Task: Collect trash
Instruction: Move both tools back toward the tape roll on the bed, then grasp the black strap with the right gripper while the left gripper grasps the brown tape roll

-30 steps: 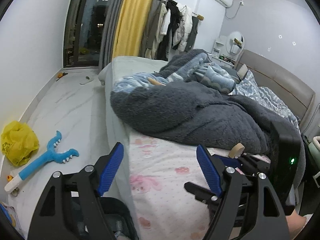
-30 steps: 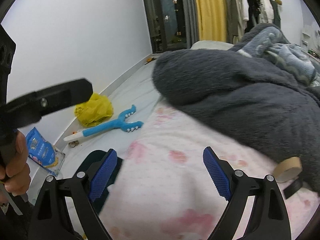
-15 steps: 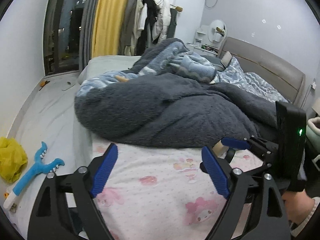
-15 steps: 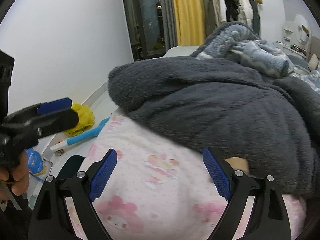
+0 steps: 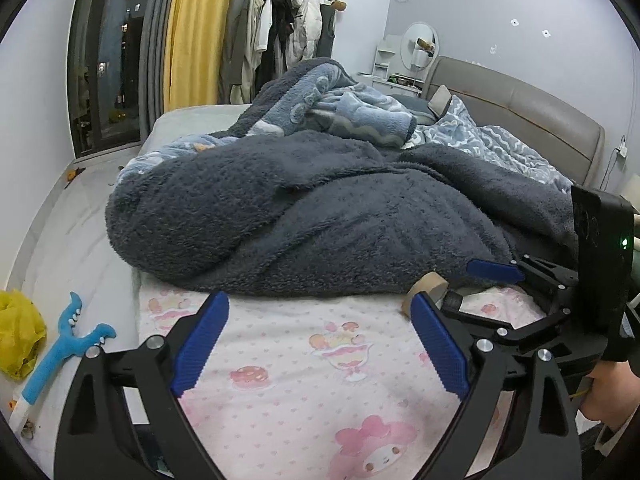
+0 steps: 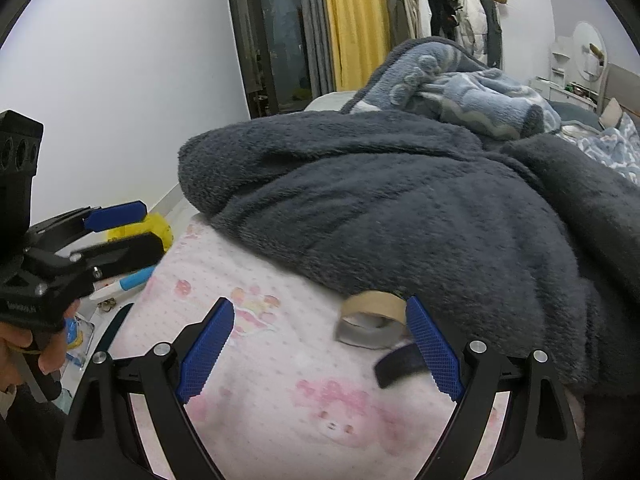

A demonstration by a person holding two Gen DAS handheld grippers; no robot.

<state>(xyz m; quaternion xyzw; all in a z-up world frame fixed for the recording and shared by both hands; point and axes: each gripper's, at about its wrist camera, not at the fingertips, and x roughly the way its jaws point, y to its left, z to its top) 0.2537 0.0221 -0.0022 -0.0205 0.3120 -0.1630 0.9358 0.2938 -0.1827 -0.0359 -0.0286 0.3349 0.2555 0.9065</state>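
A used cardboard tape roll (image 6: 370,322) lies on the pink patterned sheet (image 6: 280,380) at the edge of the dark grey fleece blanket (image 6: 400,200). It also shows in the left wrist view (image 5: 424,290). A black strap (image 6: 400,368) lies just in front of it. My right gripper (image 6: 320,350) is open and empty, with the roll close to its right finger. My left gripper (image 5: 320,344) is open and empty over the sheet, left of the roll. A yellow plastic bag (image 5: 18,332) lies on the floor.
A blue back-scratcher toy (image 5: 60,352) lies on the white floor beside the bed. A blue snack packet (image 6: 74,334) lies on the floor, behind the hand on the left gripper's handle. Blue blankets (image 5: 352,108), a grey headboard (image 5: 520,112) and hanging clothes (image 5: 288,36) are beyond.
Both grippers have swung from the floor side toward the bed. The tape roll has come between the right gripper's fingers. Both stay open.
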